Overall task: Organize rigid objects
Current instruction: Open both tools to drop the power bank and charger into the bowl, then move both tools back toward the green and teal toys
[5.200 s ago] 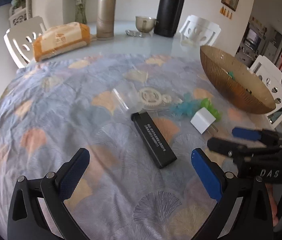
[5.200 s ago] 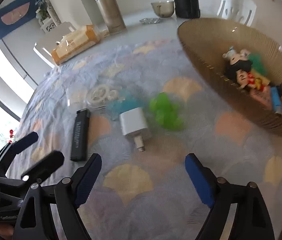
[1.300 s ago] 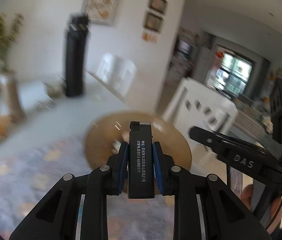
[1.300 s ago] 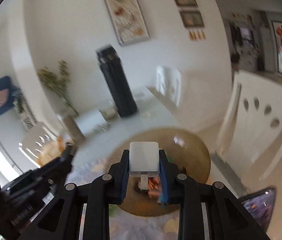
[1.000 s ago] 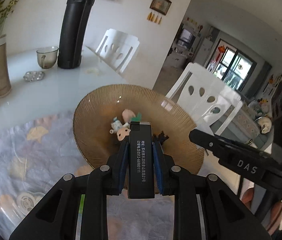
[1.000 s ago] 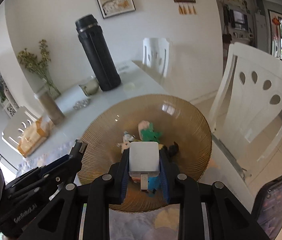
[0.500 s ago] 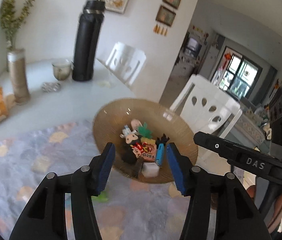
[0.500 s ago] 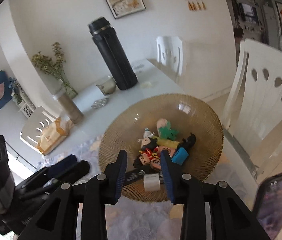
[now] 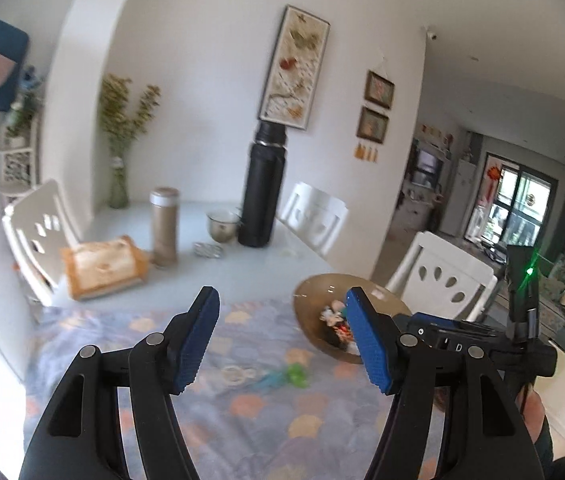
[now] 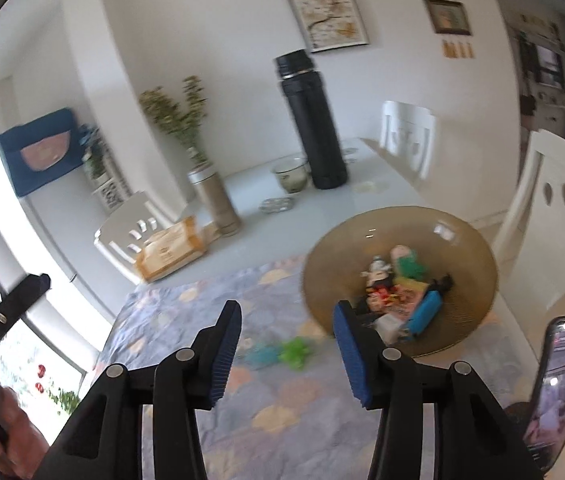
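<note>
Claws come first, close to the cameras: the left gripper (image 9: pixel 280 336) has its blue pads spread apart with nothing between them, and the right gripper (image 10: pixel 286 350) is the same, open and empty. Both sets of jaws have just been opening. A second ago the left one held the black bar and the right one held the white charger (image 10: pixel 387 326). Now the charger lies in the brown bowl (image 10: pixel 478 280), at about 1 o'clock from the right claw, next to a blue thing and the little toy figures (image 10: pixel 380 272). The black bar is mostly hidden behind the right pad, so I cannot pick it out for sure. Two more things are put away, I think. On the flowery cloth (image 9: pixel 242 412), a bit farther at 12 o'clock from the left claw, the green toy (image 9: pixel 296 372), a pale blue one (image 9: pixel 268 378) and the white gear ring (image 9: pixel 234 374) lie outside the bowl. They look like the next ones to grab. Far back at 12 o'clock stands the tall black flask (image 9: pixel 262 184).
</note>
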A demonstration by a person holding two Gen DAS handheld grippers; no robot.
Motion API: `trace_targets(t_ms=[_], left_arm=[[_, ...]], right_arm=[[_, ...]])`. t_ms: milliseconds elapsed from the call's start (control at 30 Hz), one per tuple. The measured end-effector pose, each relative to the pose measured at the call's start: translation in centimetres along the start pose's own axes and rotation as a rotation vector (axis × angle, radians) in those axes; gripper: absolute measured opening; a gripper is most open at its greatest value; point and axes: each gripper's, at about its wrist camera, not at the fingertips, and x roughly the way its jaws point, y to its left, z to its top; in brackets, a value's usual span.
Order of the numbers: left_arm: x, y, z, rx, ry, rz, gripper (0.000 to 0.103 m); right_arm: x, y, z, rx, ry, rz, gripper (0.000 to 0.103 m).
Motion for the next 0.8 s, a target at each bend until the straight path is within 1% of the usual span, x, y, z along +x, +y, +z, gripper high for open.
trace_targets(t_ms=[33,67,100,167,267,333,400,433,500,533,600,633,667,700,733,800], left_arm=[[-0.6,0.4,-0.3,-0.001,-0.004,0.012,0.066],[-0.9,0.9,-0.7,-0.006,-0.003,0.026,0.069],[-1.0,1.6,-1.4,-0.017,0.003,0.045,0.070],[-0.5,2.7,-2.7,-0.043,0.034,0.060,0.070],[1.7,5.3,-6.0,-0.111,0.116,0.107,0.070],[3.3,6.5,-8.6,-0.148,0.161,0.128,0.070],[5.5,7.6,-11.3,-0.164,0.237,0.146,0.070],[6.6,8.0,-12.6,-0.165,0.274,0.167,0.070],[8.0,8.6,-14.3,-0.174,0.313,0.179,0.070],[8.7,9.0,-15.1,-0.184,0.328,0.175,0.070],[9.3,9.7,-16.3,-0.199,0.336,0.168,0.070],[9.5,10.0,-17.0,-0.195,0.337,0.182,0.070],[10.0,10.3,-17.5,-0.202,0.374,0.225,0.070],[10.2,10.5,-17.6,-0.213,0.393,0.236,0.070],[10.2,10.7,-17.5,-0.220,0.387,0.235,0.070],[9.9,11.1,-17.6,-0.235,0.372,0.254,0.070]], right_arm=[[0.1,0.4,-0.4,-0.009,0.000,0.006,0.060],[0.3,0.9,-0.8,-0.019,0.004,0.013,0.061],[0.7,1.2,-1.2,-0.027,0.014,0.018,0.062],[1.7,1.7,-2.1,-0.037,0.047,0.032,0.062],[3.6,2.4,-3.4,-0.039,0.105,0.055,0.062],[5.1,2.5,-4.6,-0.051,0.148,0.055,0.062],[6.5,2.6,-5.6,-0.057,0.186,0.054,0.062],[7.5,2.6,-6.2,-0.063,0.209,0.053,0.062],[9.0,2.6,-7.4,-0.087,0.218,0.038,0.062],[9.9,2.6,-8.3,-0.124,0.200,0.029,0.062],[11.5,2.2,-10.2,-0.182,0.182,0.002,0.062],[12.4,2.0,-11.0,-0.195,0.185,-0.016,0.062],[13.1,1.7,-11.8,-0.201,0.201,-0.031,0.062],[14.1,1.8,-12.0,-0.205,0.262,-0.054,0.062],[14.2,1.9,-12.0,-0.211,0.254,-0.056,0.062],[13.9,2.0,-12.1,-0.234,0.234,-0.061,0.066]])
